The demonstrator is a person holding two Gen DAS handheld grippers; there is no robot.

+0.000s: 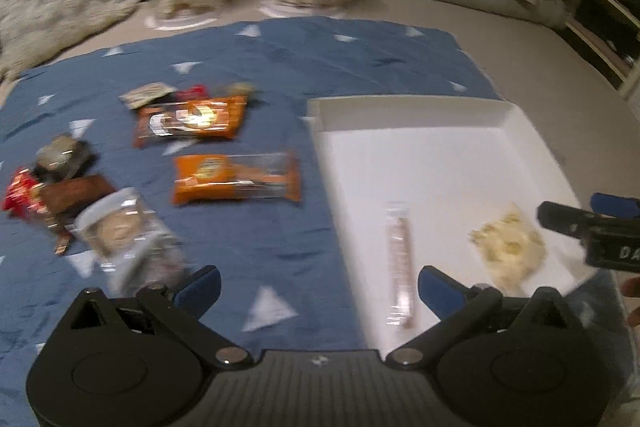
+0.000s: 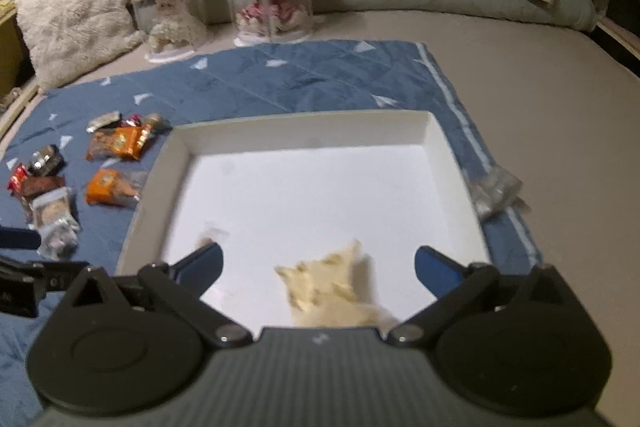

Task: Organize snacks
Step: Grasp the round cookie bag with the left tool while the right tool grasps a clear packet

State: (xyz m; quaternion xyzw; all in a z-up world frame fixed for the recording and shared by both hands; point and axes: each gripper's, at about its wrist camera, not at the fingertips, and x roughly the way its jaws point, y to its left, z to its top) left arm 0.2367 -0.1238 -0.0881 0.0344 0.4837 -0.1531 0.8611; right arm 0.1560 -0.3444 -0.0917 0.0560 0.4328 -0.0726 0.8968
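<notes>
Blue quilt (image 2: 312, 79) on bed, pillows (image 2: 76, 11) behind.

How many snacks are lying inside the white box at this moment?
2. A long pinkish stick pack lies near the white box's near-left corner; a pale yellowish packet lies to its right, below the open right claw.

text: "DA" – perhaps cut off | on: right tool (image 1: 576, 223) | snack wrappers – unreadable

White tray (image 2: 304, 131) on blue blanket (image 2: 280, 79) with pale triangles, orange snack packets (image 1: 236, 177)
</notes>
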